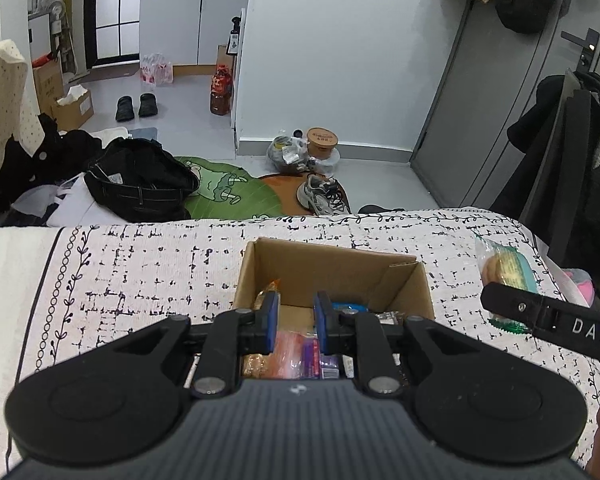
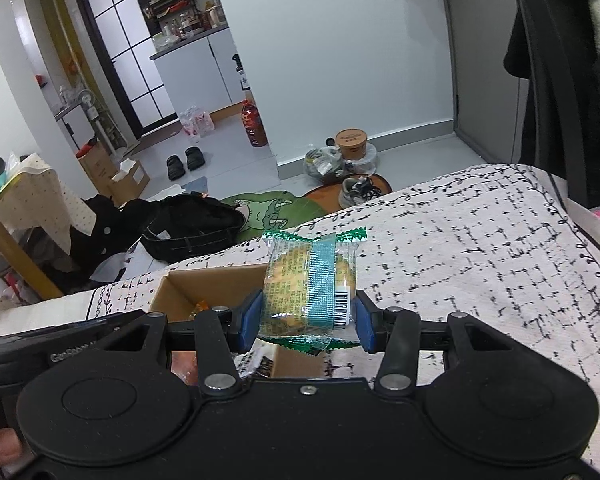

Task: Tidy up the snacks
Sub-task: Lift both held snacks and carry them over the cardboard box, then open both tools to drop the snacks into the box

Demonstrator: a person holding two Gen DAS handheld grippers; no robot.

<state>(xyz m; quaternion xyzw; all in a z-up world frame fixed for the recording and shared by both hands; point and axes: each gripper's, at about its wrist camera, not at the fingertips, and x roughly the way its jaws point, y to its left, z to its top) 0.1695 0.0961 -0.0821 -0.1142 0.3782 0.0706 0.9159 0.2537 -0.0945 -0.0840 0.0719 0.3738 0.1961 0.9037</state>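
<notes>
Now snack packet [image 2: 306,284]: clear wrap, teal band, barcode, green zigzag ends.

And here's the snack pack [image 2: 309,286]: a clear wrapper with green zigzag ends, a teal band down the middle, a golden round cake inside and a barcode at its lower right. It stands upright, pinched at both sides, off the bed, just past the right rim of the cardboard box [image 1: 414,280]. That box sits open-topped on the patterned bed cover, flaps up, brown inside. Down in it lie several wrapped snacks [image 1: 296,354]: an orange-red pack, a purple one, something blue at the back and a brownish bar at the left.
</notes>
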